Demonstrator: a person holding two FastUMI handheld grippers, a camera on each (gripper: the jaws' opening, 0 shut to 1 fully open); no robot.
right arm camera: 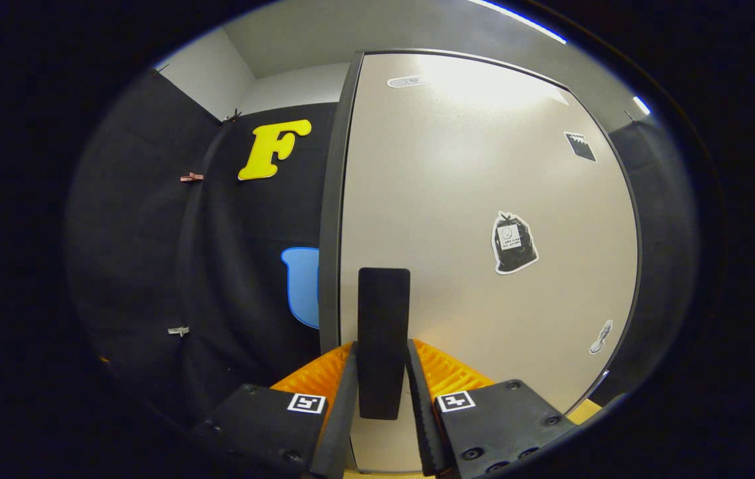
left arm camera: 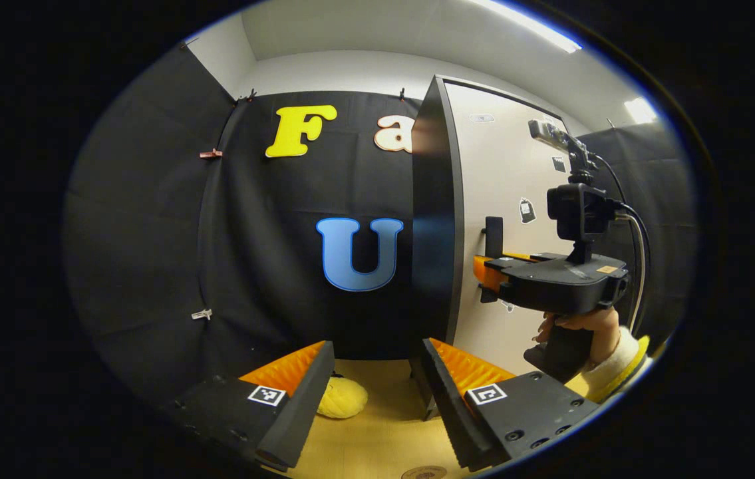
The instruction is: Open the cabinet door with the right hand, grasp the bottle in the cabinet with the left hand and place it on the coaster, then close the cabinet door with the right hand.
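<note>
In the right gripper view we see the cabinet door (right arm camera: 483, 233) filling the centre and right of the frame, a tall pale panel standing upright with its dark free edge running top to bottom just left of centre. Its handle (right arm camera: 384, 342) is a dark upright bar, long axis vertical, low on the door near that edge. The right hand-held gripper (right arm camera: 382, 392) has its two fingers closed on the handle, one pressing each side, at the bottom centre of the frame. In the left gripper view we see the door (left arm camera: 510, 219) edge-on at centre right, its dark edge turned toward us and its pale face angled away to the right. There the right hand-held gripper (left arm camera: 491, 269) reaches in level from the right to the handle (left arm camera: 493, 236), and a hand (left arm camera: 583, 326) in a pale sleeve holds its grip from below at lower right. The left hand-held gripper (left arm camera: 377, 392) sits at the bottom of that frame with its fingers spread wide and nothing between them, over the pale wooden counter (left arm camera: 384, 432). A yellow object (left arm camera: 342, 398) lies on the counter just beyond its left finger. Left of the door edge, open room runs back to the black cloth wall. We cannot see the bottle or the inside of the cabinet from here.
</note>
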